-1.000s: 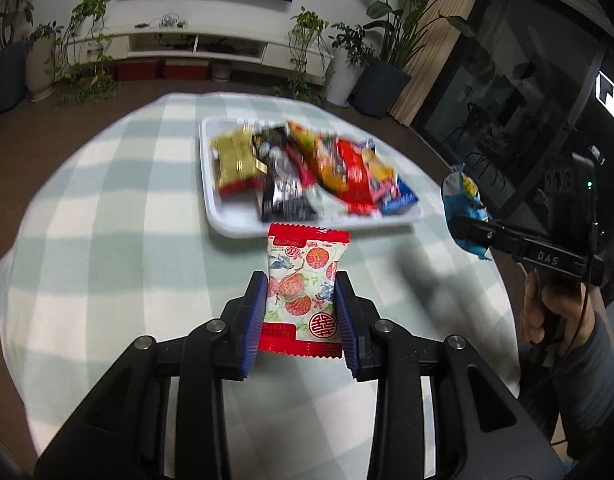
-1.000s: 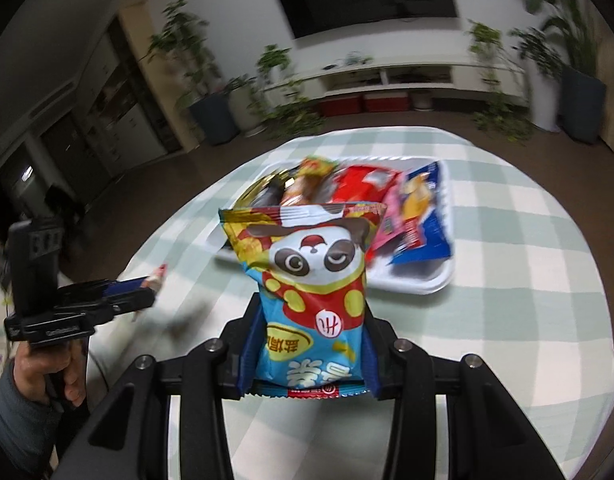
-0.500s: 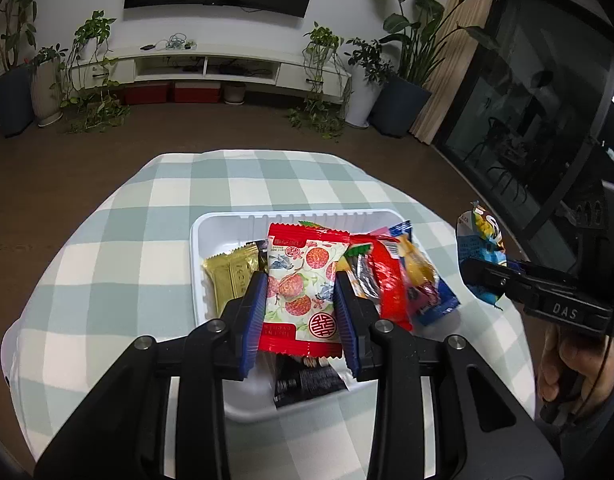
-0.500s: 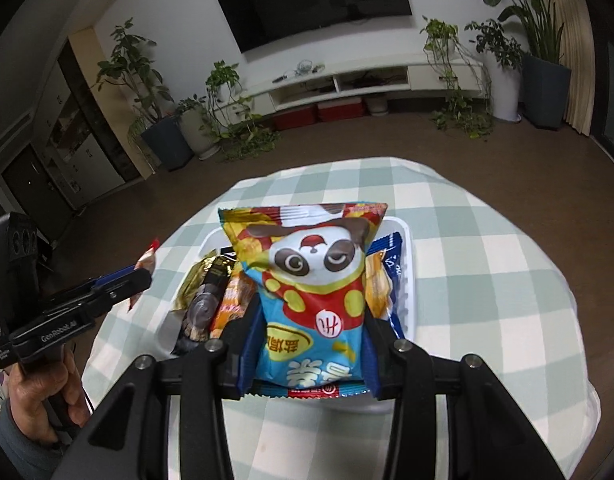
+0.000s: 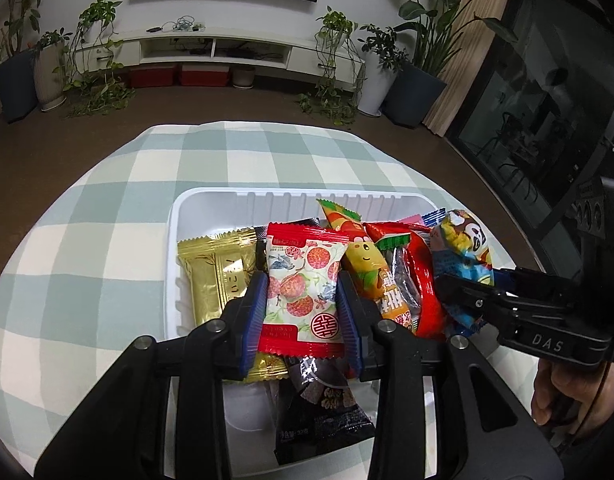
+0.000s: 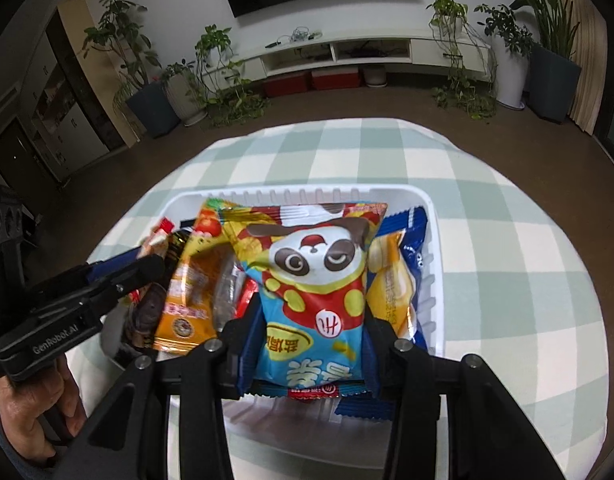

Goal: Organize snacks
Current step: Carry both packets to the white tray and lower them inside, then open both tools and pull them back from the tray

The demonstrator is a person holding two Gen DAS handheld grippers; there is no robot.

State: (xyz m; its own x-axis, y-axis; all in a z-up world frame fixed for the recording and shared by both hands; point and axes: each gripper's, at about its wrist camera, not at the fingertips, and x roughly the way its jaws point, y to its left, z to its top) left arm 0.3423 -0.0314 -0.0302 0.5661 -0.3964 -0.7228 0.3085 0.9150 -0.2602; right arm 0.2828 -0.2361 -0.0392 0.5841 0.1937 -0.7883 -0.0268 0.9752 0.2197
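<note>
1. The left gripper (image 5: 303, 300) holds a red-edged lychee packet (image 5: 305, 296) upright between its blue pads, directly above the white tray (image 5: 211, 204). Its jaws are opening at this moment, with the packet between them and the pads touching its sides, which fits a release into the tray.

2. The right gripper (image 6: 311, 344) is clamped on a panda snack bag (image 6: 319, 284), pinched near its lower end so the printed face stands up over the tray's right half. Holding it low probably lets the bag tip forward onto the pile once let go.

3. Both packets hang over the tray because that is where the snacks are being gathered: a gold packet (image 5: 217, 276), an orange pouch (image 6: 191, 300), a blue packet (image 6: 413, 248) and a dark bag (image 5: 319, 412) lie there already (overlapping, not in rows).

4. The tray sits on a checked tablecloth (image 5: 107, 220), with bare white floor near its far-left corner, the likeliest free spot for the lychee packet.

5. The two grippers sit close side by side, so a collision is the risk.
</note>
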